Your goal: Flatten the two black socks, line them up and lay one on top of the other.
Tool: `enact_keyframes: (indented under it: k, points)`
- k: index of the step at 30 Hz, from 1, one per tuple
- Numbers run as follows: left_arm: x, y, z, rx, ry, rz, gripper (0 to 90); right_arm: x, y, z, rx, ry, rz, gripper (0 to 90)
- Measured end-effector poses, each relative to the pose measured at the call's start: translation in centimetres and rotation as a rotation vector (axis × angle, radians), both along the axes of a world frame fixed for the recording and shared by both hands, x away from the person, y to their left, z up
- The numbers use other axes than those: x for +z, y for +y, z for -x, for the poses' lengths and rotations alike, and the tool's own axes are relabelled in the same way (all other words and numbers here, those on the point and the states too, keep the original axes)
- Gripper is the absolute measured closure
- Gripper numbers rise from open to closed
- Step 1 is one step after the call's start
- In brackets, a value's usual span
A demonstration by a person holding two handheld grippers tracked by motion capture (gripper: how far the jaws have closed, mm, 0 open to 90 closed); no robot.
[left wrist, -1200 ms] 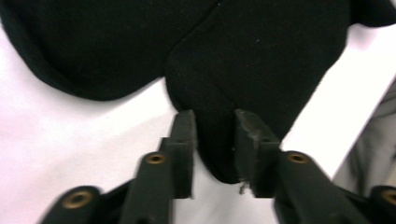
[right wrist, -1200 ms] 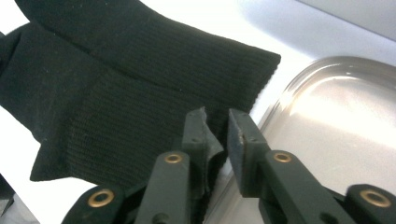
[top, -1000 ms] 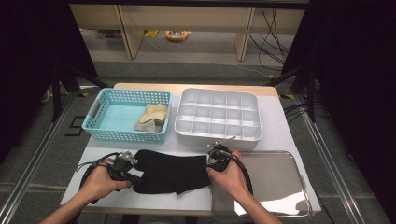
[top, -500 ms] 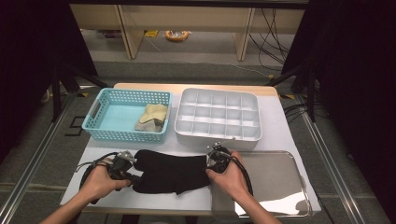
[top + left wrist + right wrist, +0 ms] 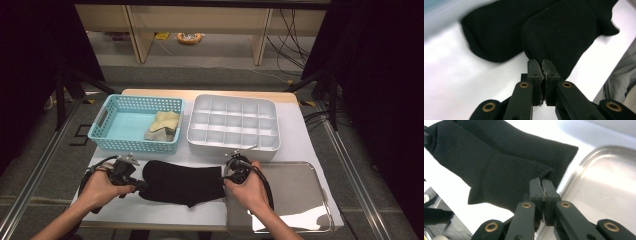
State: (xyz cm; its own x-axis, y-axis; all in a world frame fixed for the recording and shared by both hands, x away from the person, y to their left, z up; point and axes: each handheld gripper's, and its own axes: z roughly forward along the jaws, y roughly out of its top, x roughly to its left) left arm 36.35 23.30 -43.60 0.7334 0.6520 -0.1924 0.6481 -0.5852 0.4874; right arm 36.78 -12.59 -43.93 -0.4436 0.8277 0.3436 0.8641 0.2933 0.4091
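Two black socks (image 5: 182,182) lie one on the other across the front of the white table. My left gripper (image 5: 141,186) is shut on the toe end of the upper sock (image 5: 564,32), and the lower sock (image 5: 491,37) lies flat behind it. In the left gripper view the left gripper (image 5: 542,62) pinches the toe's edge. My right gripper (image 5: 225,180) has just closed its jaws on the ribbed cuff of the upper sock (image 5: 506,175). In the right gripper view the right gripper (image 5: 541,181) holds the cuff by its corner.
A teal basket (image 5: 107,127) at the back left holds a beige cloth (image 5: 162,125). A white divided box (image 5: 232,147) stands beside it. A shiny metal tray (image 5: 295,195) lies at the front right under the right hand, and its rim (image 5: 574,173) sits close to the cuff.
The left hand has risen a little with the sock's toe end. The right hand has kept its place at the cuff.
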Motion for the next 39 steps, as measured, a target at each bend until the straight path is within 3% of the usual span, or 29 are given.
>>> enact_keyframes:
  k: [1,2,7,12,13,16,19,20,22,23,26,28,29,30,32,34,36,39]
  points:
    - [0.3,0.1,-0.3,0.006,-0.009,0.003,86.1,0.2,-0.3,-0.3,0.02,-0.027,-0.01,88.6]
    - [0.6,0.3,-0.7,0.008,-0.014,0.0,86.0,0.5,-0.3,-0.4,0.014,-0.025,-0.03,88.5]
    - [0.9,0.5,-3.1,0.051,-0.021,0.006,86.0,0.9,-0.3,-1.5,0.006,-0.086,-0.035,88.5]
    - [0.0,0.3,-5.4,0.105,-0.015,0.004,85.9,0.1,-0.2,-3.0,-0.038,-0.052,-0.042,88.4]
    - [-0.2,0.3,-5.7,0.099,-0.014,-0.015,85.8,-0.2,-0.3,-3.4,-0.036,-0.061,-0.039,88.4]
    - [-0.9,0.1,-6.4,0.113,-0.008,-0.02,85.7,-0.6,-0.3,-3.8,-0.056,-0.047,-0.043,88.4]
    - [-0.7,-0.1,-6.3,0.118,0.003,-0.008,85.7,-0.7,-0.4,-3.9,-0.056,-0.021,-0.051,88.7]
    - [-0.5,-0.1,-6.2,0.103,-0.004,-0.011,85.7,-0.5,-0.6,-3.8,-0.039,-0.017,-0.077,88.8]
    - [0.2,-0.2,-5.5,0.096,-0.016,0.006,85.7,0.7,-0.7,-3.2,-0.051,-0.004,-0.109,88.9]
    - [0.6,0.0,-5.2,0.07,-0.015,0.0,85.7,1.0,-1.0,-3.2,-0.021,-0.038,-0.096,88.9]
    - [1.5,0.3,-4.3,0.077,-0.024,0.024,85.7,2.2,-1.4,-2.6,-0.005,-0.033,-0.118,88.9]
    - [2.1,0.8,-3.8,0.06,-0.03,0.018,85.7,2.6,-1.4,-2.4,-0.021,-0.022,-0.131,88.9]
    - [2.3,0.9,-3.7,0.057,-0.031,0.022,85.6,2.8,-1.5,-2.3,-0.006,-0.024,-0.152,88.9]
    - [2.5,0.8,-3.5,0.072,-0.04,0.038,85.6,2.8,-1.5,-2.3,-0.006,-0.038,-0.142,89.0]
    - [2.8,1.0,-3.5,0.05,-0.043,0.019,85.6,3.1,-1.4,-2.2,-0.002,-0.038,-0.159,89.0]
    - [2.9,0.9,-3.6,0.09,-0.044,0.047,85.6,3.2,-1.3,-2.2,-0.007,-0.026,-0.159,89.0]
    - [3.2,1.2,-3.8,0.058,-0.037,0.022,85.7,3.3,-1.3,-2.3,-0.002,-0.029,-0.171,89.0]
    - [3.4,1.3,-3.9,0.057,-0.04,0.03,85.7,3.5,-1.2,-2.2,-0.016,-0.029,-0.161,89.1]
